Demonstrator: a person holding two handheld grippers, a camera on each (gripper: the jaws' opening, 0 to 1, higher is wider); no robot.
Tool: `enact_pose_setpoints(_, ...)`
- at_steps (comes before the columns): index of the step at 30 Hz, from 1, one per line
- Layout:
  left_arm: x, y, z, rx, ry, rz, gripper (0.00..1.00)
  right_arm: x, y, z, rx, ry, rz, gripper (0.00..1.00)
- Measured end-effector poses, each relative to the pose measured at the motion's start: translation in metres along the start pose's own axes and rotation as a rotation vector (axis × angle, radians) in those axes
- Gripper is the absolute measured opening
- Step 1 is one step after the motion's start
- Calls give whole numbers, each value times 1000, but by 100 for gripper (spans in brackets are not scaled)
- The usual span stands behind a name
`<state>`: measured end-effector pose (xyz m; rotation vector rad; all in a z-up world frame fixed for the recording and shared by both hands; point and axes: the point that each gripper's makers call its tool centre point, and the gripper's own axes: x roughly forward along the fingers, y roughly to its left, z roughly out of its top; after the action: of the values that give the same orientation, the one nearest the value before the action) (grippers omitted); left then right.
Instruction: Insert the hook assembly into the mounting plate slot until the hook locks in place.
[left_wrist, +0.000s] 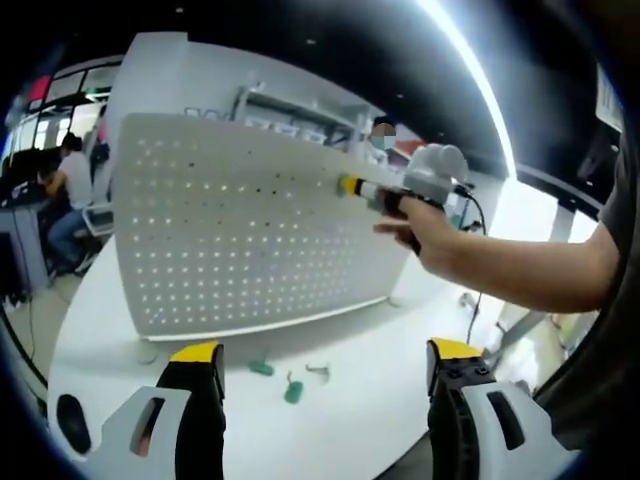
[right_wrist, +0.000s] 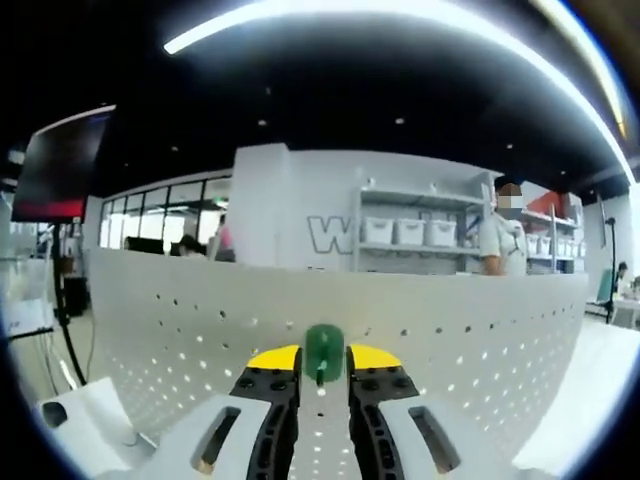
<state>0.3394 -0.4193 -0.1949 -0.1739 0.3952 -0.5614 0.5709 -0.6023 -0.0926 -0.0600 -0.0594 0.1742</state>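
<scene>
Stage: the right gripper (right_wrist: 323, 385) has a green hook (right_wrist: 323, 352) pinched between its yellow-tipped jaws and holds it up against the white pegboard (right_wrist: 440, 330), low in the centre of the right gripper view. Whether the hook's prongs are already in the holes cannot be told.

Done: judging by these frames, one hook is picked up and brought to the board.

Left: pushing it home until it locks; nothing here shows a lock.

Same moment from the side: in the left gripper view, the right gripper (left_wrist: 352, 187) sits right of centre in the upper half, held by a person's hand (left_wrist: 432, 232), its tip touching or just beside the pegboard (left_wrist: 240, 235).

Left gripper: the left gripper (left_wrist: 325, 372) is at the bottom of its view, jaws spread wide with nothing between them, above the white table (left_wrist: 370, 400).

Spare parts: two green hooks (left_wrist: 262, 368) and a small grey piece (left_wrist: 318, 372) lie on the table below the board, lower centre.

Containers: white bins (right_wrist: 410, 232) stand on a shelf (right_wrist: 420, 250) behind the board, upper centre-right; their contents are hidden.
</scene>
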Motion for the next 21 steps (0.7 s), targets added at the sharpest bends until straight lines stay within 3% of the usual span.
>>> enact_pose_setpoints(5, -1, -3, 1, 7, -3, -5, 85, -13, -4, 7, -3, -14, 2, 17)
enact_pose_setpoints(8, -2, -4, 0, 8, 3, -6, 84, -18, -5, 2, -1, 19, 11, 17)
enact_pose_setpoints(21, -3, -14, -10, 12, 38, -18, 85, -53, -7, -5, 0, 54, 46, 18)
